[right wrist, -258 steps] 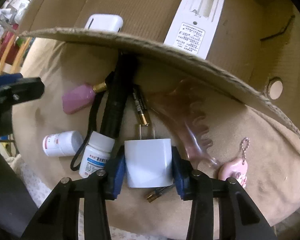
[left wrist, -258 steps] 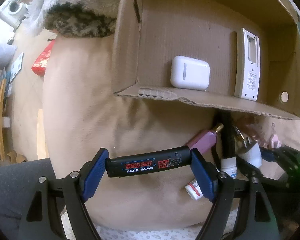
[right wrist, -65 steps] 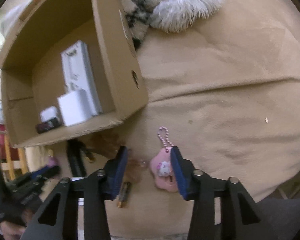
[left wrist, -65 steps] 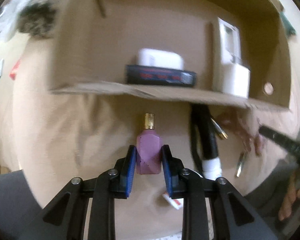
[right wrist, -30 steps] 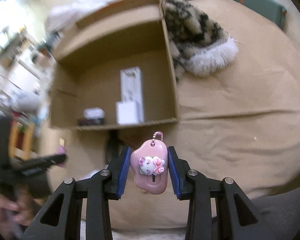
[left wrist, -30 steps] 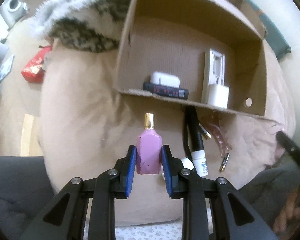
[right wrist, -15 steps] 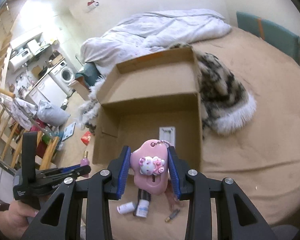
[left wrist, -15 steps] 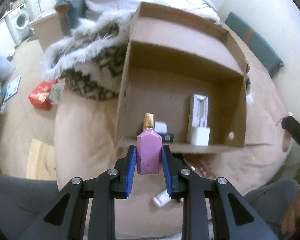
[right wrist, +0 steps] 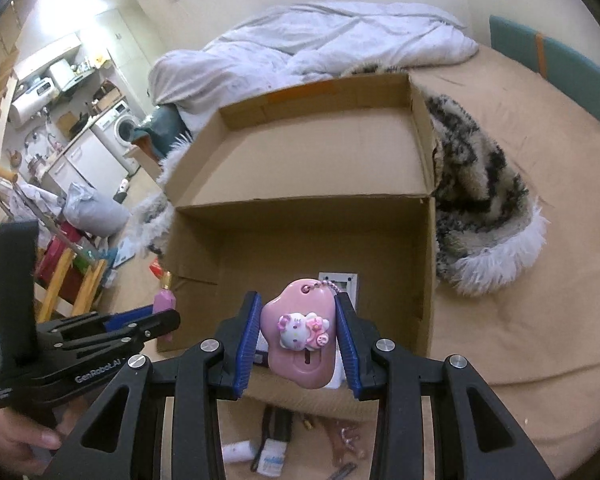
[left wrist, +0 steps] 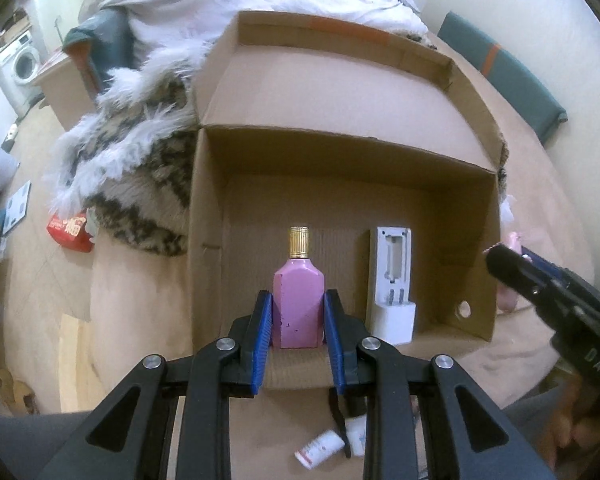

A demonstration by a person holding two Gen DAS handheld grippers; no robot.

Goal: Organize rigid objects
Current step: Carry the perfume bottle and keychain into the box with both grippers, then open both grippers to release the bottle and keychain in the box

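Observation:
My left gripper (left wrist: 299,316) is shut on a pink perfume bottle (left wrist: 299,308) with a gold cap, held upright over the near part of the open cardboard box (left wrist: 208,216). Inside the box lie a white remote (left wrist: 393,264) and a white charger plug (left wrist: 393,322). My right gripper (right wrist: 298,334) is shut on a pink cat-figure keychain (right wrist: 298,340), above the same box (right wrist: 426,248). From the right wrist view the left gripper (right wrist: 156,320) with the bottle (right wrist: 163,300) appears at the left, held by a hand (right wrist: 16,446). The right gripper's finger (left wrist: 540,280) enters the left wrist view from the right.
Small white pill bottles (left wrist: 320,448) (right wrist: 270,458), a black torch (right wrist: 278,420) and a clear hair clip (right wrist: 346,440) lie on the tan bedcover before the box. A furry spotted throw (right wrist: 480,184) lies right of the box. A white duvet (right wrist: 312,40) is behind.
Both grippers have risen and moved over the box with their objects. The view has tipped up, so the box's far flap and the room behind now show.

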